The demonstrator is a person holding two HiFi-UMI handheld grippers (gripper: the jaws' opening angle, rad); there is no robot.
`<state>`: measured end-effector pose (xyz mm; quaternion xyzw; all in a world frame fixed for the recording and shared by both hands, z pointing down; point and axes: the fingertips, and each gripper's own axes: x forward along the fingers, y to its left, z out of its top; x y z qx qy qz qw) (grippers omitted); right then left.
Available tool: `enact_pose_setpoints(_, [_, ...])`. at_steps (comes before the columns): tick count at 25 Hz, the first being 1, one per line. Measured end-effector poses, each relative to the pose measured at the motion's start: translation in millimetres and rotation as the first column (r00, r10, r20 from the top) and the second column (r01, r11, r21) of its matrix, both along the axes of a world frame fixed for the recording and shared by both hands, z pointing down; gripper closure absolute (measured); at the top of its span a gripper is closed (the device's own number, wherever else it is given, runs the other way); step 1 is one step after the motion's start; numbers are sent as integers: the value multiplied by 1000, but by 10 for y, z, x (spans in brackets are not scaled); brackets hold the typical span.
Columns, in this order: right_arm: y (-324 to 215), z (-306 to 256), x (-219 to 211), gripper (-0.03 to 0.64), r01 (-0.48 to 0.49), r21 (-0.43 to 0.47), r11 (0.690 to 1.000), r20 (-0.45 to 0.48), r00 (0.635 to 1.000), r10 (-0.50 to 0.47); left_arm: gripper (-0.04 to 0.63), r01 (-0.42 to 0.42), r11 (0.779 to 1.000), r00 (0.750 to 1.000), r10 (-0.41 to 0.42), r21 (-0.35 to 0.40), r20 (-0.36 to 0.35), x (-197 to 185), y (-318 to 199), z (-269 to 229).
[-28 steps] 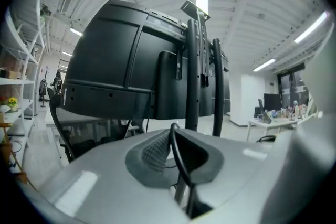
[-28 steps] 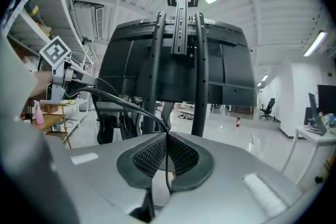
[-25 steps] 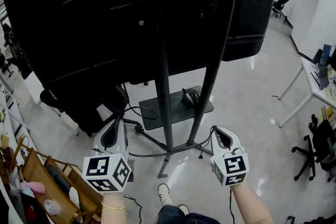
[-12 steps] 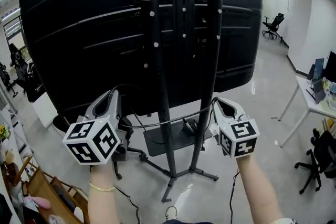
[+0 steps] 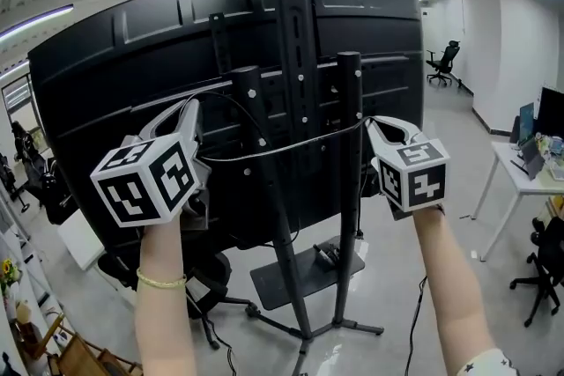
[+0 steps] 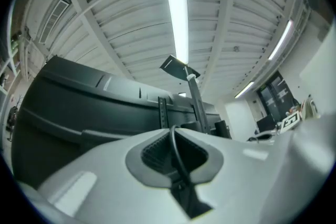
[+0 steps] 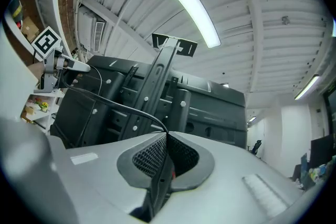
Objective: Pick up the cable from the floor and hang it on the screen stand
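Black cable [image 5: 273, 148], just one, spans left gripper [image 5: 192, 106] and right gripper [image 5: 374, 124], both clenched on it; ends unseen.

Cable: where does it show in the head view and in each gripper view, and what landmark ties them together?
Head view: centre, the cable stretched between the left gripper and the right gripper.
Left gripper view: low centre, pinched in the shut jaws.
Right gripper view: from mid-left down into the shut jaws.
Shared landmark: the screen stand's centre column, in all three.
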<state>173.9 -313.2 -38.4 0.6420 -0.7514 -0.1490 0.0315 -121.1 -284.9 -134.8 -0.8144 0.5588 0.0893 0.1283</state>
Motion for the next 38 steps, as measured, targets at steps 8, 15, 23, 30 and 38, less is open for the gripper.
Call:
enact_pose_setpoints(8, [-136,-696,213,606,-50,86,995,-5,999,50,574,-108,983,993,99,151,67,329,53,-805])
enact_pose_setpoints(15, [-339,-1066,364,606,-33,115,993,-50,998,39,574,-74,984,995,63,162,75,458,-168,-1028])
enact_pose_setpoints(23, [-877,-1214,465,606,-16,69,998,-88,996,22,574,-49,995,997,44,84,60,539,-754,-1058])
enact_pose_setpoints(30, [-1240,-1226,457,606,13,27,1000,-110,994,-10,572,-29,999,996,27,27,88,544,-950,-993])
enact_pose_setpoints(38, [-1359,-1139,438,607,27,-50,998,-210,977,-37,571,82,996,980,-77,-21,182,481,-1006,-856])
